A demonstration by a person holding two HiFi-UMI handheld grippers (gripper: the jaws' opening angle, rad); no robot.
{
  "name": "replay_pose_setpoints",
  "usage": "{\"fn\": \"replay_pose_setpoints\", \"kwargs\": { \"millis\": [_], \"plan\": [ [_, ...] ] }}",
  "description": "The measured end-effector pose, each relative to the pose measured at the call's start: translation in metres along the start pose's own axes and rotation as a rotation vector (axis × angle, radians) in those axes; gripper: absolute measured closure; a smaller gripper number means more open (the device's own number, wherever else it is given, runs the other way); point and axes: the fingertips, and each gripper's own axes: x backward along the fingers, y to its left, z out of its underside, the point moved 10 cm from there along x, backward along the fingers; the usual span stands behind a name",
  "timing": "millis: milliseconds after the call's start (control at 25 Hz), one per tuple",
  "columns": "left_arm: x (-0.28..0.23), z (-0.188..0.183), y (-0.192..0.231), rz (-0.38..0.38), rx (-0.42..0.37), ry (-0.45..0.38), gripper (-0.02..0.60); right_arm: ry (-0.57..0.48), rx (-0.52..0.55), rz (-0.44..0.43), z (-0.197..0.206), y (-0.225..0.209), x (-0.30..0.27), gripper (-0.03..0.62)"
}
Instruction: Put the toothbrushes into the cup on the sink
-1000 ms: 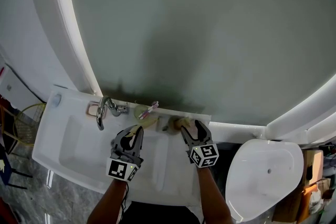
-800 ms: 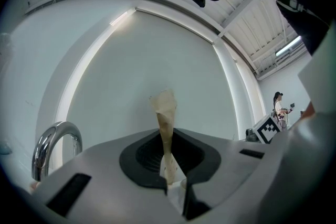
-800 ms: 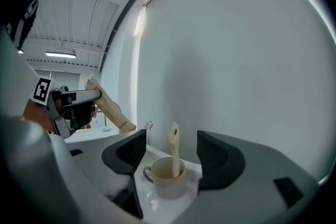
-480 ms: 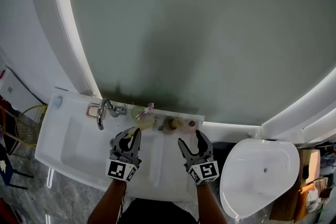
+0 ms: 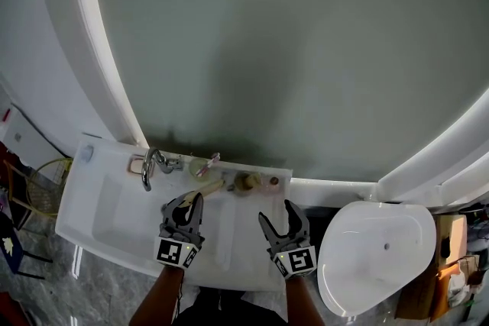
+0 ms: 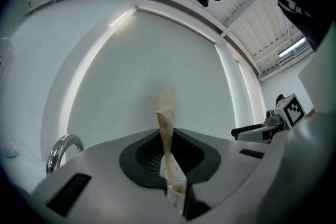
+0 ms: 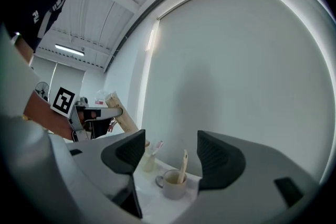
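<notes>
On the far ledge of the sink (image 5: 114, 202), the cup (image 7: 172, 186) is seen with one pale toothbrush (image 7: 183, 164) already standing in it, so this part of the task is judged to be done. The right gripper (image 5: 275, 211) is held over the near part of the sink, well apart from the cup. Its jaws have just been opening and are spread wide, and nothing is between them. A second pale toothbrush (image 6: 165, 128) is pinched between the almost closed jaws of the left gripper (image 5: 191, 198), with its free end reaching toward the far ledge, near the cup but not yet in it. This one is left to be put in. A pink-headed toothbrush (image 7: 157, 146) is seen in a small holder (image 7: 149, 163) just left of the cup, and whether it must also be moved cannot be told.
</notes>
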Motion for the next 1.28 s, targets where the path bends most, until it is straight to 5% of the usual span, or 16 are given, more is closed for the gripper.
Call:
{"fn": "replay_pose_setpoints", "kwargs": {
  "millis": [280, 440, 1280],
  "plan": [
    [0.001, 0.003, -0.005, 0.0, 0.008, 0.014, 0.534, -0.025, 0.038, -0.01, -0.006, 0.005, 0.005, 0.306],
    [0.0, 0.0, -0.007, 0.001, 0.009, 0.017, 0.535, -0.049, 0.029, 0.011, -0.007, 0.004, 0.009, 0.543],
    [-0.026, 0.003, -0.01, 0.031, 0.008, 0.004, 0.535, -0.071, 0.004, -0.015, -0.006, -0.001, 0.012, 0.568]
  ]
}}
